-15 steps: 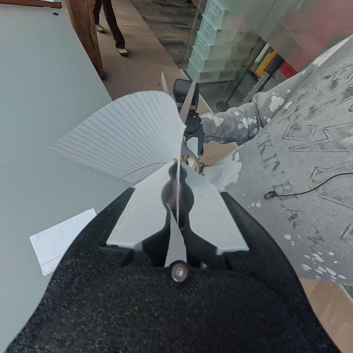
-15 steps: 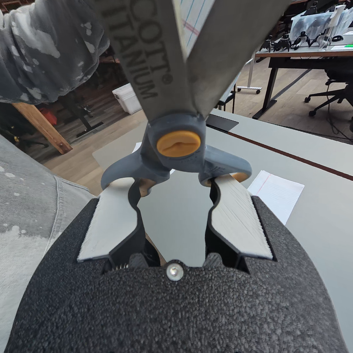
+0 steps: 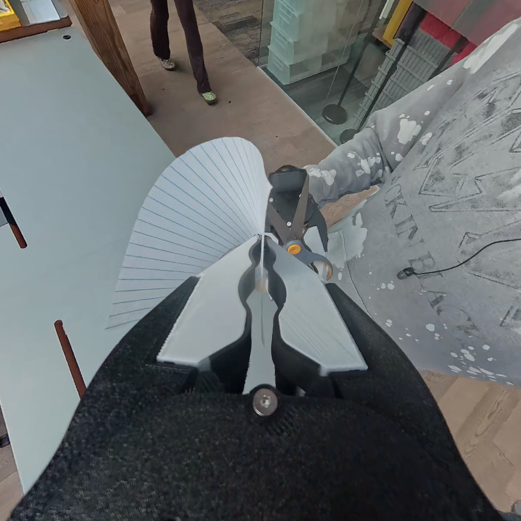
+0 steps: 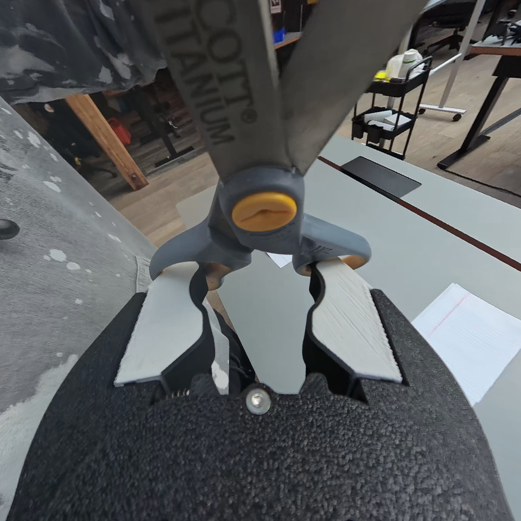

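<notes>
**A:** Two grippers, both with pale ribbed fingers set in grainy black housings. What does the left gripper [image 3: 262, 245] hold?

**B:** Its jaws are clenched on a thin white lined paper sheet [image 3: 197, 225], which fans out in a curve above the smooth grey table [image 3: 56, 169].

**A:** And the right gripper [image 4: 259, 267]?

**B:** Spread wide, each finger pushed into a loop of the grey-handled scissors with an orange round pivot cap [image 4: 263, 211], so the matte metal blades gape. One blade carries stamped lettering. A stack of lined paper [image 4: 465, 338] lies flat on the table by its right finger.
</notes>
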A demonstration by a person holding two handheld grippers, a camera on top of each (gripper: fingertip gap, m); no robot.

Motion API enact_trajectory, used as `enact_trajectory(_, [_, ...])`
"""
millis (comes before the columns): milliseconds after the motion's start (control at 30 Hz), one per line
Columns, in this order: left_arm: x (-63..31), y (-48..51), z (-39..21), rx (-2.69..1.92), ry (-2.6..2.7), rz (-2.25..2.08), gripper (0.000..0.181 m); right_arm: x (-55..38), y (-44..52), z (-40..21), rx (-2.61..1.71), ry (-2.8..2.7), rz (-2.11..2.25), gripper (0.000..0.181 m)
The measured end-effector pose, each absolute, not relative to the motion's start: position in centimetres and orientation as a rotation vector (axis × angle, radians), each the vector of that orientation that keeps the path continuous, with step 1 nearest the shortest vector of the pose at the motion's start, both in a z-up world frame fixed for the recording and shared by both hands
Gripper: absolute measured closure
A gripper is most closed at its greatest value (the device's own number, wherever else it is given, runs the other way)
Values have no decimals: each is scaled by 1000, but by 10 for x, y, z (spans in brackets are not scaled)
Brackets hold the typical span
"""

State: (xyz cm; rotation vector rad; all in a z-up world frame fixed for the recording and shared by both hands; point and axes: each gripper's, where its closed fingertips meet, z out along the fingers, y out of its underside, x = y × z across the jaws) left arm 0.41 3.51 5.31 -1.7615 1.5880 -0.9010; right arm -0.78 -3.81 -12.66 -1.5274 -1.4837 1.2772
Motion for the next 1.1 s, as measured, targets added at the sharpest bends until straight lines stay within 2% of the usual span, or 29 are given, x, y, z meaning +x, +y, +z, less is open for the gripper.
enact_trajectory(233, [24,14,82,-1637,1742,-892,181,-40,-82,-125,-1400,-1677,1395,109])
enact_trajectory(433, [14,10,91,-1651,1693,-934,181,-48,-82,-126,-1375,-1736,1406,109])
enact_trajectory(1100, [-33,6,37,-1949,1601,-1055,181,-59,-43,-124,-1395,-1779,1317,110])
